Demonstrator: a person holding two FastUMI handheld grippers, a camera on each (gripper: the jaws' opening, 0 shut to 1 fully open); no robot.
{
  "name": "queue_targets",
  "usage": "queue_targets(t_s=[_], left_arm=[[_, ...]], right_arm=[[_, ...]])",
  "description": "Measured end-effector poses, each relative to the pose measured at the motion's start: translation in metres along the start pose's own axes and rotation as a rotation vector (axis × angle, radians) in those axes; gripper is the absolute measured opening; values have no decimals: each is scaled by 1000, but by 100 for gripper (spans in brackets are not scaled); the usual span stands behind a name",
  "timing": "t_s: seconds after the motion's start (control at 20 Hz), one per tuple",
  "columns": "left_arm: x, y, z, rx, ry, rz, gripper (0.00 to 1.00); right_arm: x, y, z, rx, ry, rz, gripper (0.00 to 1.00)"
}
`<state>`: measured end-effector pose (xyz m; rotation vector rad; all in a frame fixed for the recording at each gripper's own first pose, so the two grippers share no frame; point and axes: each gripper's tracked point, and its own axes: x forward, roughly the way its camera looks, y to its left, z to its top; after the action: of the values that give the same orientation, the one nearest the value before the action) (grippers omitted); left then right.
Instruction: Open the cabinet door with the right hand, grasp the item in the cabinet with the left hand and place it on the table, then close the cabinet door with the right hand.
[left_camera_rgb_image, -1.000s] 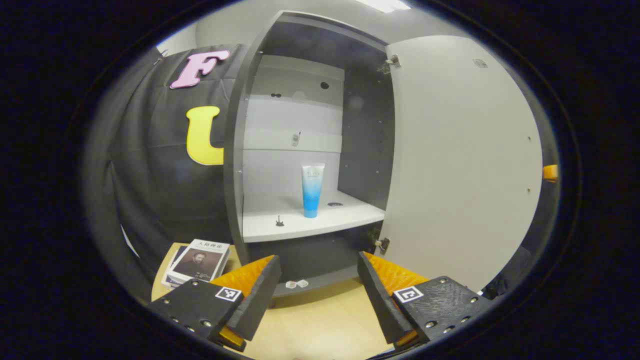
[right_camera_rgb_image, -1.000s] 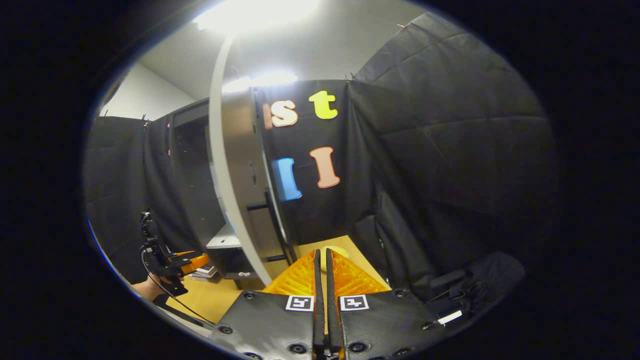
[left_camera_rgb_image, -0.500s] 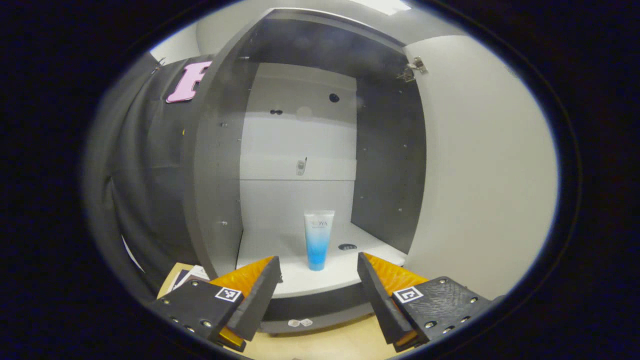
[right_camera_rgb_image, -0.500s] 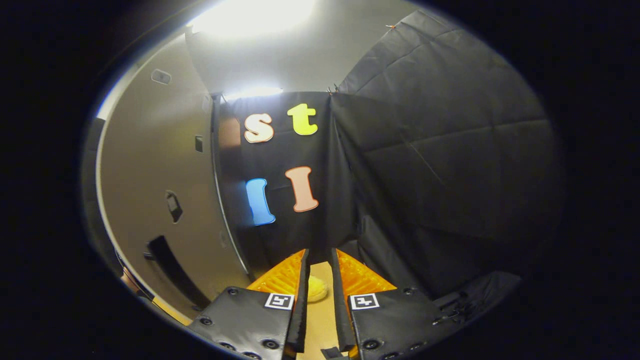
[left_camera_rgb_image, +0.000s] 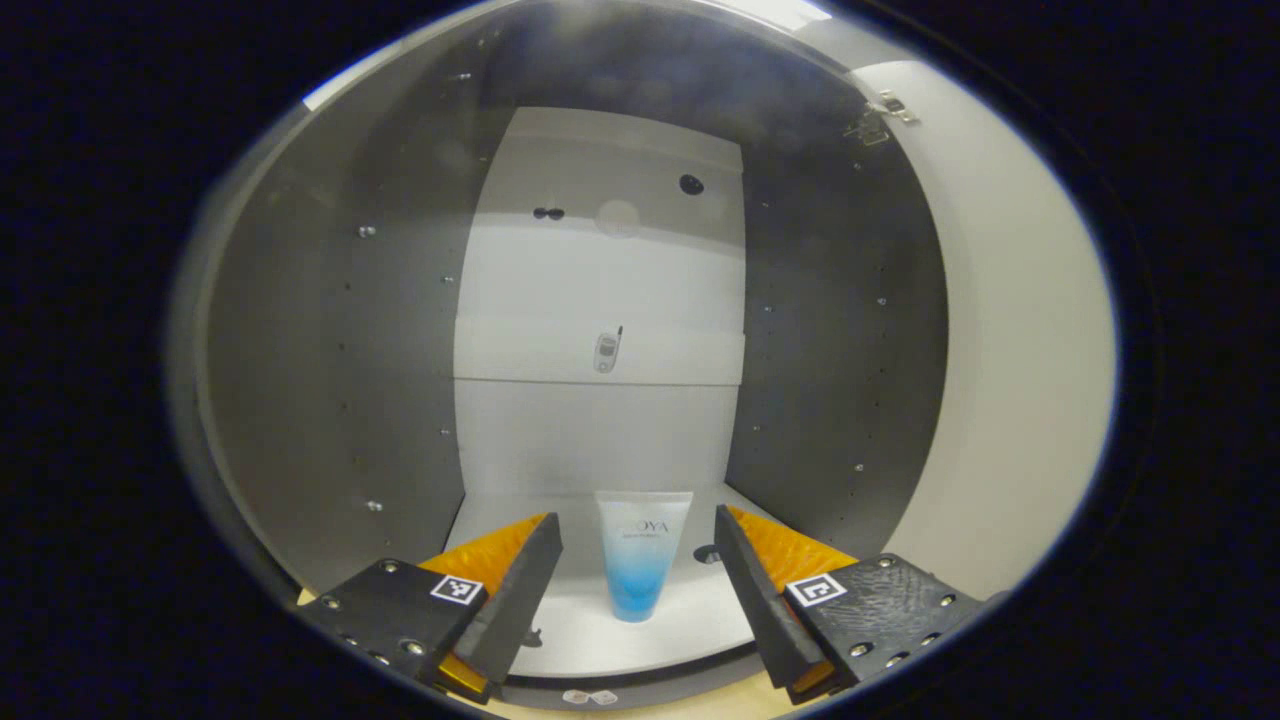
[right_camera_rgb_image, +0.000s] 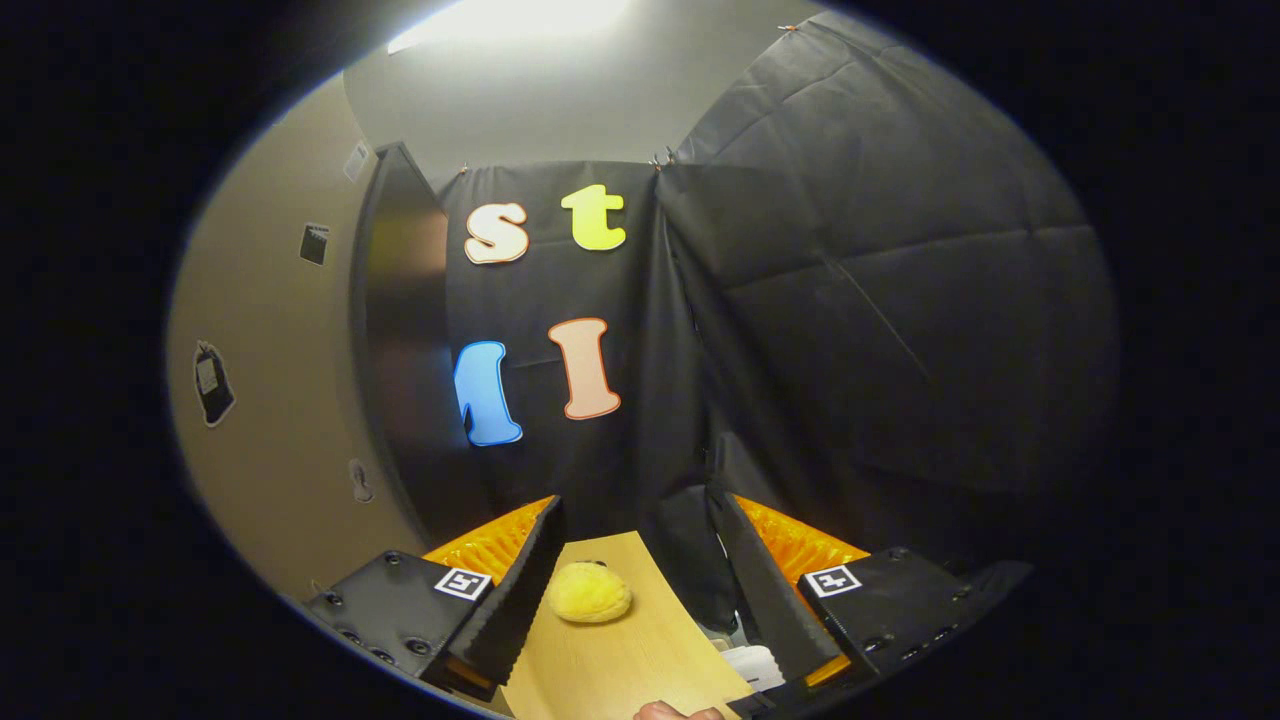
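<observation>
My left gripper (left_camera_rgb_image: 637, 590) reaches into the open cabinet (left_camera_rgb_image: 330, 380), jaws spread wide apart and gripping nothing. The tube (left_camera_rgb_image: 641, 555) stands upright on the white shelf (left_camera_rgb_image: 660, 640), cap down, white at the top fading to blue below. It sits between my left jaws in the view, roughly centred in the gap; I think it is still a little ahead of the tips rather than level with them, though the fisheye makes that hard to judge. Neither jaw touches it. A small dark round mark (left_camera_rgb_image: 708, 553) lies on the shelf just right of the tube, next to my right-hand jaw. The cabinet door (left_camera_rgb_image: 1010, 360) stands swung open off to the right of the jaws.

My right gripper (right_camera_rgb_image: 635, 590) hangs over the wooden counter (right_camera_rgb_image: 620, 670), jaws wide apart and empty. A fuzzy yellow ball (right_camera_rgb_image: 588, 591) rests on the counter between them, close to the left-hand jaw. The pale door face (right_camera_rgb_image: 270, 400) stands to the left of these jaws.
</observation>
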<state>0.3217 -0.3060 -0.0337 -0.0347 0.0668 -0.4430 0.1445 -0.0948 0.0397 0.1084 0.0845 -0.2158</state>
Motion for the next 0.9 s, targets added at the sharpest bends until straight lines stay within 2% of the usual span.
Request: queue_targets(t_s=[0.2,0.35,0.5,0.6,0.7,0.75,0.8,0.85,0.9], left_arm=[[22,-2,-16,-19,31,12,90],[34,1,-22,11,36,40,65],[33,0,-21,14,37,30,53],[29,-2,-21,44,40,17,51],[17,-7,-21,74,38,12,53],[10,-9,-20,75,34,7,53],[2,-11,-16,65,28,-3,48],[-5,-12,-10,52,16,-16,53],[-16,-12,-4,46,0,-23,50]], right_arm=[[18,-9,-7,22,19,1,98],[23,-11,-12,10,28,3,98],[32,-9,-14,16,38,17,98],[37,-8,-14,26,41,28,98],[43,-5,-11,34,39,36,98],[45,-3,-10,37,36,41,98],[45,-1,-7,40,30,44,98],[46,2,-4,42,21,49,98],[45,5,-2,42,14,52,98]])
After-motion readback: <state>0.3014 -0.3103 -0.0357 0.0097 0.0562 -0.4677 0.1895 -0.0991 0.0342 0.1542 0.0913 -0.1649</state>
